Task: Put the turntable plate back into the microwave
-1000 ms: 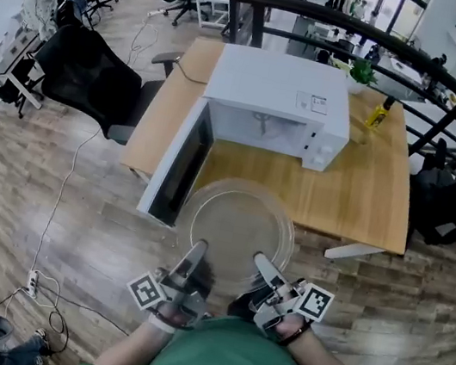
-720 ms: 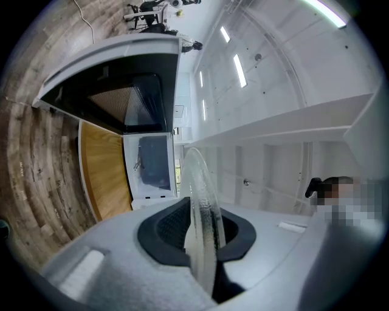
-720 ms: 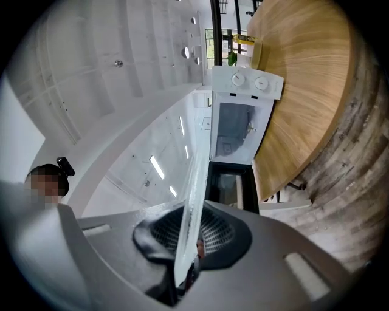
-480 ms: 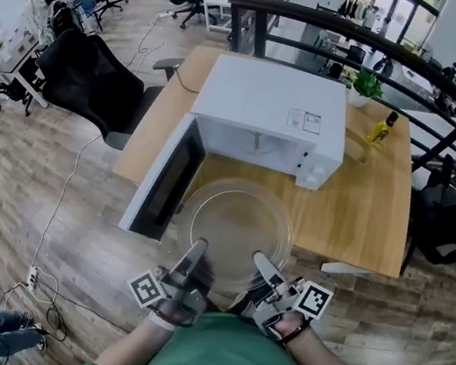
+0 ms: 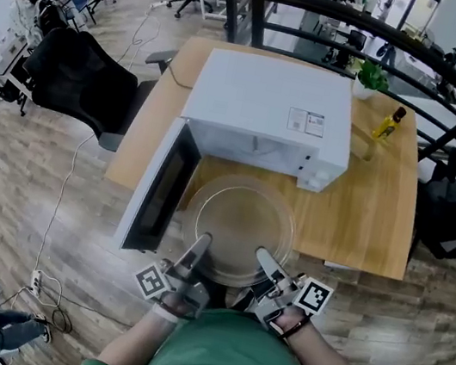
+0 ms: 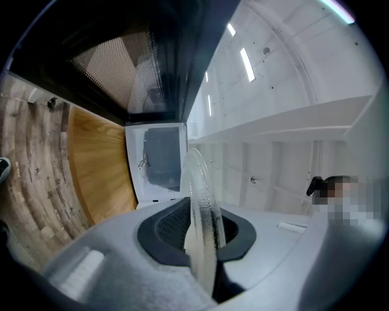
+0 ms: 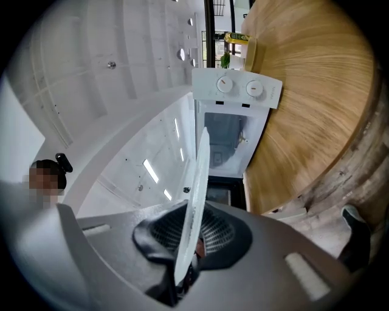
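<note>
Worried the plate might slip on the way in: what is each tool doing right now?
Left tool: closed on the near rim of the glass turntable plate.
Right tool: closed on the same plate's near rim.

a wooden table (image 5: 361, 218) stands on a plank floor (image 5: 26, 185). on it sits a white microwave (image 5: 267, 110), its door (image 5: 161, 187) open over the near left corner. a small potted plant (image 5: 367, 75) and a yellow bottle (image 5: 387, 122) stand far right.
</note>
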Available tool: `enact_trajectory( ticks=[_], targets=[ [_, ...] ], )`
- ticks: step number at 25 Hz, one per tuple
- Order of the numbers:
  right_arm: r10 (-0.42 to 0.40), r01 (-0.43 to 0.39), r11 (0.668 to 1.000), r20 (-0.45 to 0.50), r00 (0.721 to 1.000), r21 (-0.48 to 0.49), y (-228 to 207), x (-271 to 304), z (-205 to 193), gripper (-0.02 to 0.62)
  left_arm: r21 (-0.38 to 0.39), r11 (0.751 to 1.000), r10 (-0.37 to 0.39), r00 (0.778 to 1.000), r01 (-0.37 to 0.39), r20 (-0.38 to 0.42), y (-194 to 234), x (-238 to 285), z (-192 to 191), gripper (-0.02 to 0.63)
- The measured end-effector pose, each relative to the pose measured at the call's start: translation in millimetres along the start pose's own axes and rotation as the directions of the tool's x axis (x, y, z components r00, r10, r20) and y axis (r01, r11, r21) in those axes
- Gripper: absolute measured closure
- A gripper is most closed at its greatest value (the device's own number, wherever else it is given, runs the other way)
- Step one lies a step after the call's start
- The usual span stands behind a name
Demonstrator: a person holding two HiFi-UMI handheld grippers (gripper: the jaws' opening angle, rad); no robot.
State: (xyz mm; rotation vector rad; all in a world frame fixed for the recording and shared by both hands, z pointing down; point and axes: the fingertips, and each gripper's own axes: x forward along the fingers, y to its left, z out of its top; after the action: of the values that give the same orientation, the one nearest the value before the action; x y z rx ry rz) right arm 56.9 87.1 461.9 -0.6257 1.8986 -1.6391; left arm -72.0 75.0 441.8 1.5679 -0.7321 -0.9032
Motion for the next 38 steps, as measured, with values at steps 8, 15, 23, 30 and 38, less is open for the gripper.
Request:
enact_trajectory(
  ticks=[8,15,23,30,38],
  targets=[
    [-0.1,0.099,0.995,0.108,0.989,0.017,-38.2,28.6,45.5,0.55,-0.043,0.999,0.013,0.995,-0.018,-0.1,43.6,62.0,26.6,0.566],
    [-0.169,0.168,0.986,0.165,0.972,0.019,-69.7,54.1,66.2,0.551,-0.096,0.994,0.041,0.987,-0.056,-0.155,85.2,91.1,49.8,0.565],
    [-0.197,0.2,0.98,0.163,0.967,-0.002,-86.4,74.7,67.8,0.546,-0.127,0.988,0.07,0.983,-0.092,-0.17,107.5,97.9,67.8,0.563],
    [-0.197,0.197,0.98,0.094,0.976,0.01,-111.4,82.4,88.8,0.545,-0.09,0.991,0.091,0.988,-0.102,-0.122,124.5,114.0,74.0,0.561],
    [-0.175,0.175,0.984,0.055,0.983,0.006,-130.5,99.3,110.0,0.543,-0.053,0.994,0.095,0.993,-0.099,-0.065,140.1,131.8,84.5,0.56]
  ],
)
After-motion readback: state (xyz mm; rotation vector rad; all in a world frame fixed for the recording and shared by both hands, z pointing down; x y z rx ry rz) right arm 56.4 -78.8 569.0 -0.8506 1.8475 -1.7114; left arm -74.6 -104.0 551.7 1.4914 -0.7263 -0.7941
